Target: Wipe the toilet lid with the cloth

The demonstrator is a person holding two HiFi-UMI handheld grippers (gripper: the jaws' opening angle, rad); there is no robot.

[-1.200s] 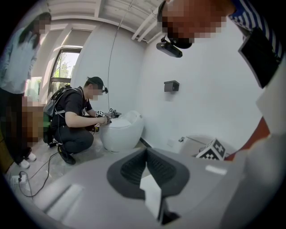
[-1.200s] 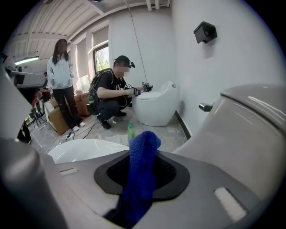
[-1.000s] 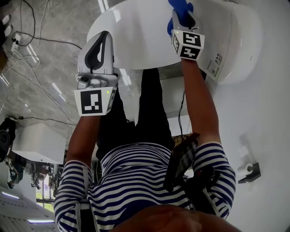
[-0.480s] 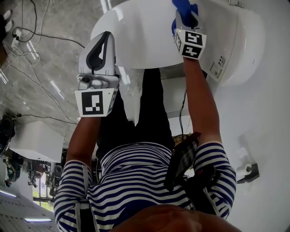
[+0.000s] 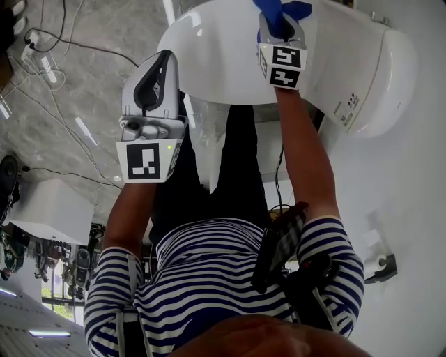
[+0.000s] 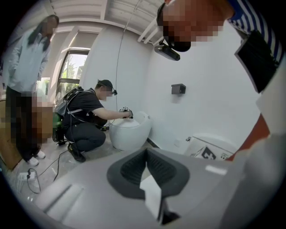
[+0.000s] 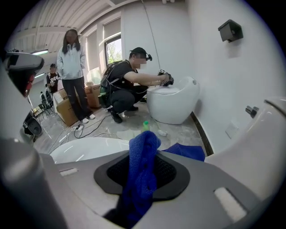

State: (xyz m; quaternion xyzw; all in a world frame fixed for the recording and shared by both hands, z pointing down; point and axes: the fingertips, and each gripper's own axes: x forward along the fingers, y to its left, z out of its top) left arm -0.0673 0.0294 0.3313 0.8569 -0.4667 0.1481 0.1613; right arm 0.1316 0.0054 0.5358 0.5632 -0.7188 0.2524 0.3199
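Observation:
The white toilet lid (image 5: pixel 216 59) fills the top of the head view, closed on its bowl. My right gripper (image 5: pixel 279 24) rests over the lid's far right part, shut on the blue cloth (image 5: pixel 280 10). In the right gripper view the cloth (image 7: pixel 142 172) stands bunched between the jaws, and a loose corner (image 7: pixel 187 151) lies on the lid (image 7: pixel 87 150) beyond them. My left gripper (image 5: pixel 160 63) hovers at the lid's left edge. Its jaws meet with nothing held (image 6: pixel 146 166).
Cables (image 5: pixel 56 52) trail over the marble floor to the left. A black holder (image 5: pixel 385 268) hangs on the white wall at right. Another person crouches at a second toilet (image 7: pixel 172 105), someone stands nearby (image 7: pixel 73 76), and a green bottle (image 7: pixel 145 125) lies on the floor.
My right gripper with the cloth has slid a little leftward across the lid. The left gripper has barely moved.

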